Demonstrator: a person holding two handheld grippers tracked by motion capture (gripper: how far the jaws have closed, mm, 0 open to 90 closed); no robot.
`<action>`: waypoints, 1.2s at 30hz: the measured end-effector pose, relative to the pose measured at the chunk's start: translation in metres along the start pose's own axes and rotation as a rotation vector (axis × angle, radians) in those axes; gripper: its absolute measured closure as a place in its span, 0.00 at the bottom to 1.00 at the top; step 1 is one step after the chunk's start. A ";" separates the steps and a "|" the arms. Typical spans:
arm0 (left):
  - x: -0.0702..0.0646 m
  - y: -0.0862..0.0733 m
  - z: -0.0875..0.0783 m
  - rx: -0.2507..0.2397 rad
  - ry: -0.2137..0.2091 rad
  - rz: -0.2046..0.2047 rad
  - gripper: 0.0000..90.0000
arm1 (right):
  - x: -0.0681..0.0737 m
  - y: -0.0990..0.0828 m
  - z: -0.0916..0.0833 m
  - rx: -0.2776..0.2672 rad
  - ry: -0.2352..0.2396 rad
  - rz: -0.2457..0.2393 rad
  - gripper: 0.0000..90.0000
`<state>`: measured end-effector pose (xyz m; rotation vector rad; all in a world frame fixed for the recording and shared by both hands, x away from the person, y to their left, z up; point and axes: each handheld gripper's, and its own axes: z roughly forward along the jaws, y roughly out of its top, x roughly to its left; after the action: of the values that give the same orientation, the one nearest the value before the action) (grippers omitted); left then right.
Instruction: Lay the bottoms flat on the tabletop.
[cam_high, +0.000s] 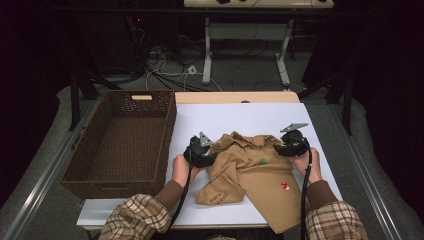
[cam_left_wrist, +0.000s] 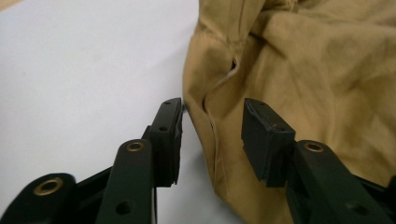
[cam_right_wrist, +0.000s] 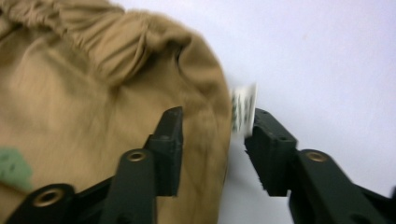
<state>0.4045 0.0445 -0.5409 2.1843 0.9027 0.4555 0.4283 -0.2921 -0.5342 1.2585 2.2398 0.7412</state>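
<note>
Tan cotton, a small child's garment (cam_high: 255, 172), lies rumpled on the white counter (cam_high: 240, 117) beside an empty brown wicker basket (cam_high: 122, 142). We hold our left gripper (cam_left_wrist: 212, 123) and right gripper (cam_right_wrist: 217, 135) at its two upper edges, jaws parted around the hems, not pressing. Closing unevenly could catch only one layer, so the cloth sags or bunches. A mushroom patch and a white label show.
</note>
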 end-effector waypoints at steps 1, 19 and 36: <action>0.002 0.001 0.001 -0.003 0.001 0.001 0.60 | 0.001 0.002 0.001 -0.011 -0.006 -0.005 0.59; 0.018 0.018 0.025 -0.019 -0.013 -0.046 0.87 | 0.002 0.030 0.032 -0.023 0.054 -0.009 0.57; 0.023 0.013 0.037 0.054 0.059 -0.141 0.83 | -0.015 0.026 0.049 -0.017 0.077 0.166 0.79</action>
<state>0.4468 0.0365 -0.5559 2.1480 1.1049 0.4332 0.4826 -0.2828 -0.5515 1.4435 2.2037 0.8820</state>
